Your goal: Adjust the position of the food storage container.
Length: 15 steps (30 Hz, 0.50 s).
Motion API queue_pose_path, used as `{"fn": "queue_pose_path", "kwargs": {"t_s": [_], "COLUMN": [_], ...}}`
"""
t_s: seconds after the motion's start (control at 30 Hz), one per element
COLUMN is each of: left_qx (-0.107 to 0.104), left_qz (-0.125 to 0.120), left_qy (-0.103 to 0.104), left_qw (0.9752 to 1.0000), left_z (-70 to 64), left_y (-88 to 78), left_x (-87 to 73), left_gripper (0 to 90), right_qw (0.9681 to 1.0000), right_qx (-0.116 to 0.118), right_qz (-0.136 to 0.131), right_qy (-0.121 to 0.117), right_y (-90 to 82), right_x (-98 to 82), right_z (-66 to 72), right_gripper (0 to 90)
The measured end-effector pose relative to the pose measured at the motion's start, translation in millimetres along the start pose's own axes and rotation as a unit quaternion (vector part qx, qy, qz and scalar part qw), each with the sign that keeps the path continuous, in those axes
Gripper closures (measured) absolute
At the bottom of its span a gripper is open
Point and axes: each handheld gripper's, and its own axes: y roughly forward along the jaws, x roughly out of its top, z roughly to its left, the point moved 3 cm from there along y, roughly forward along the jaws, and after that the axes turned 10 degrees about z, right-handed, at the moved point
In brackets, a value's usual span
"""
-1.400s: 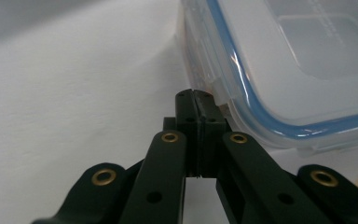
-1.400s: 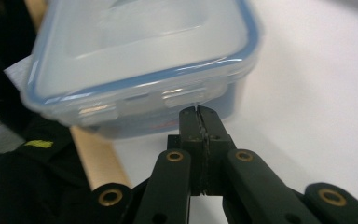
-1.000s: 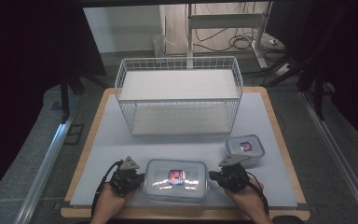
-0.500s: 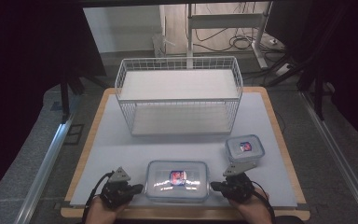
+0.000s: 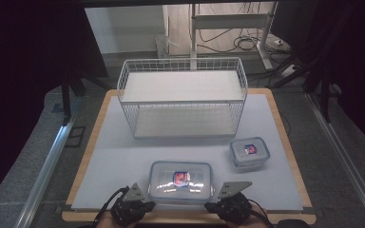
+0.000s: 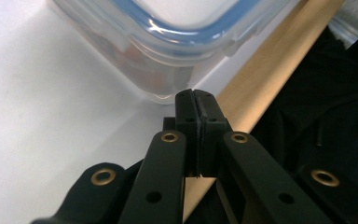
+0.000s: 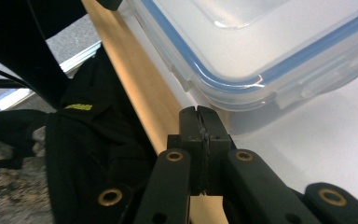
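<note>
Big box (image 5: 181,181) at 6 o'clock, flanked by left gripper (image 5: 148,205) and right gripper (image 5: 209,207). Both jaws pressed together, empty. Basket (image 5: 183,97) at 12 likely destination.

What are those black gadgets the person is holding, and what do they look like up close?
Two handheld grippers, left gripper and right gripper. Each is black, with two flat jaws on arms with brass-ringed holes, a grey three-cornered plate on top and a trailing black cable. The person wears dark clothing.

The left tool (image 6: 196,100), jaws pressed together, sits just beside the clear blue-rimmed container (image 6: 168,42).
</note>
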Motion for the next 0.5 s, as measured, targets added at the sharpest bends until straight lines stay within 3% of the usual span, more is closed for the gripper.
{"fn": "queue_pose_path", "kwargs": {"t_s": [0.2,0.37,0.5], "left_qx": [0.001,0.007,0.018], "left_qz": [-0.005,-0.01,-0.012], "left_qy": [0.009,0.009,0.01], "left_qw": [1.0,0.9999,0.9997], "left_z": [7.6,20.7,22.8], "left_y": [7.8,13.3,9.5], "left_x": [15.5,30.4,30.6], "left_gripper": [89.5,89.4,87.2], "right_qw": [0.9999,0.9992,0.9988], "right_qx": [-0.012,-0.036,-0.043], "right_qz": [0.0,-0.002,-0.005], "right_qy": [0.005,0.016,0.026], "right_y": [2.6,3.5,-0.4], "right_x": [6.3,12.8,12.9], "right_z": [-12.0,-31.4,-42.7], "right_gripper": [89.3,89.3,89.3]}}
